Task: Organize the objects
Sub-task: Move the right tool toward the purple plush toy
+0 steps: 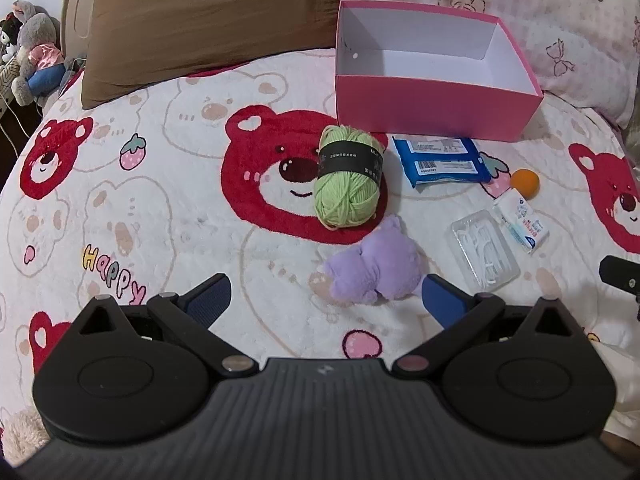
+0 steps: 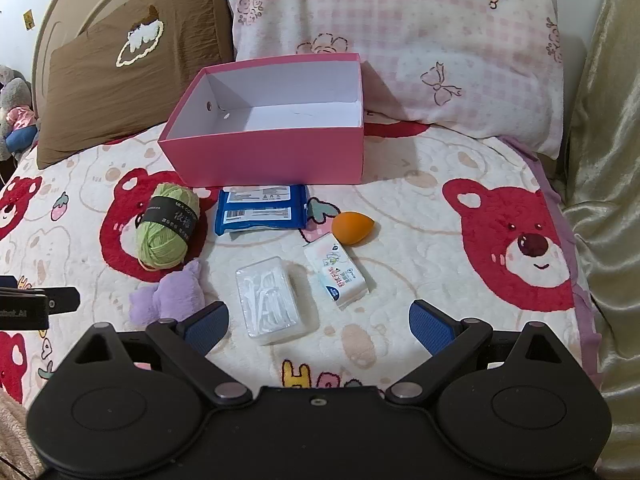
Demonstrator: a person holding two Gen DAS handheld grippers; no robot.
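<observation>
A bed fills the view, covered by a cream fleece blanket (image 2: 420,216) printed with red bears; at its far edge a brown pillow (image 2: 120,80) leans on a beige headboard (image 2: 60,28); right of that pillow lies a pink checked pillow (image 2: 420,48); a gold satin cloth (image 2: 600,160) hangs beyond the blanket's right edge; stuffed toys (image 1: 32,48) sit left of the brown pillow.

Six small things lie loose on my bear-print blanket (image 2: 400,240), in front of an open pink box (image 2: 276,160).

The box has white walls inside and nothing in it. Just before it, a green yarn ball (image 1: 348,178) with a black band lies beside a blue wipes pack (image 1: 442,160). Right of the pack sits an orange sponge (image 2: 353,227), with a white tissue pack (image 2: 336,274) tilted just below. A clear floss-pick case (image 2: 270,300) lies flat beside a purple plush toy (image 1: 374,268).
</observation>
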